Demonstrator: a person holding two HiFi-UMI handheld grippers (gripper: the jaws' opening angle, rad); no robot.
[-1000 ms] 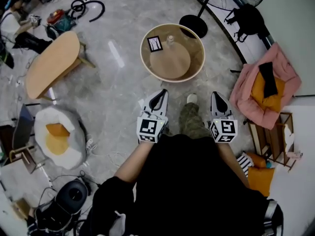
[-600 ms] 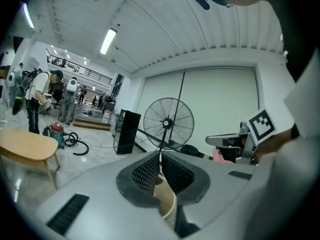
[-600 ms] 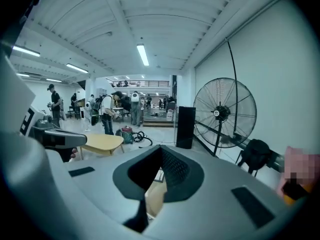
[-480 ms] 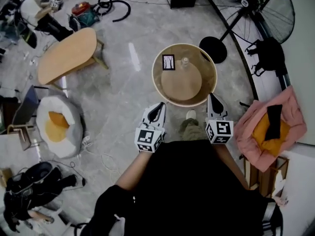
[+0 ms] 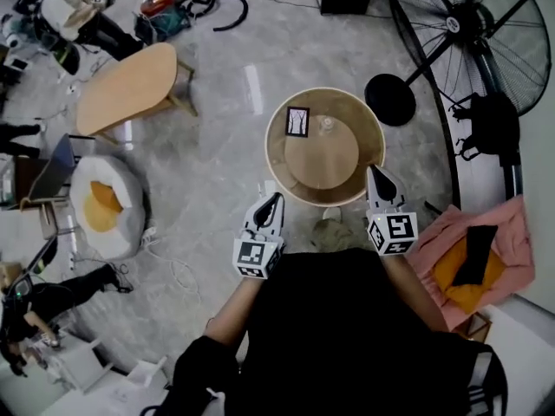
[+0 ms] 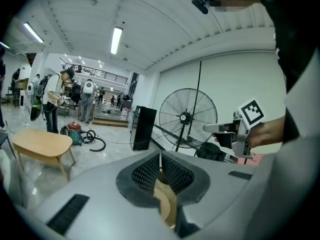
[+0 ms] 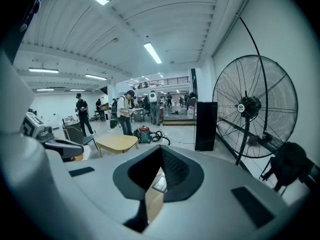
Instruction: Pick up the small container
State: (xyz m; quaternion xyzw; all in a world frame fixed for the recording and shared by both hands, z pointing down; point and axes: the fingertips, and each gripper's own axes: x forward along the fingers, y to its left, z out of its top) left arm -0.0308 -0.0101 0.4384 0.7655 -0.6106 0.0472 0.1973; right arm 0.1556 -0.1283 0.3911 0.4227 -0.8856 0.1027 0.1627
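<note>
In the head view, the small clear container (image 5: 327, 126) stands upright on the raised inner disc of a round wooden table (image 5: 276, 165), next to a small framed card (image 5: 297, 120). My left gripper (image 5: 276, 200) is shut and empty, just short of the table's near left rim. My right gripper (image 5: 374, 172) is also shut with nothing in it, and hangs at the near right rim. Both point toward the table, well short of the container. The left gripper view shows shut jaws (image 6: 160, 155) and the right gripper (image 6: 235, 134) beside them. The right gripper view shows its jaws together (image 7: 161, 150).
A large floor fan (image 5: 473, 24) with a black round base (image 5: 390, 99) stands right of the table. An oval wooden table (image 5: 130, 85) and a white beanbag (image 5: 108, 206) are to the left. A pink cushion (image 5: 468, 263) lies at the right. People stand at the far left.
The person has walked up to the round table, which now lies right in front of both grippers. Both grippers came forward with shut jaws, the right one reaching the rim.
</note>
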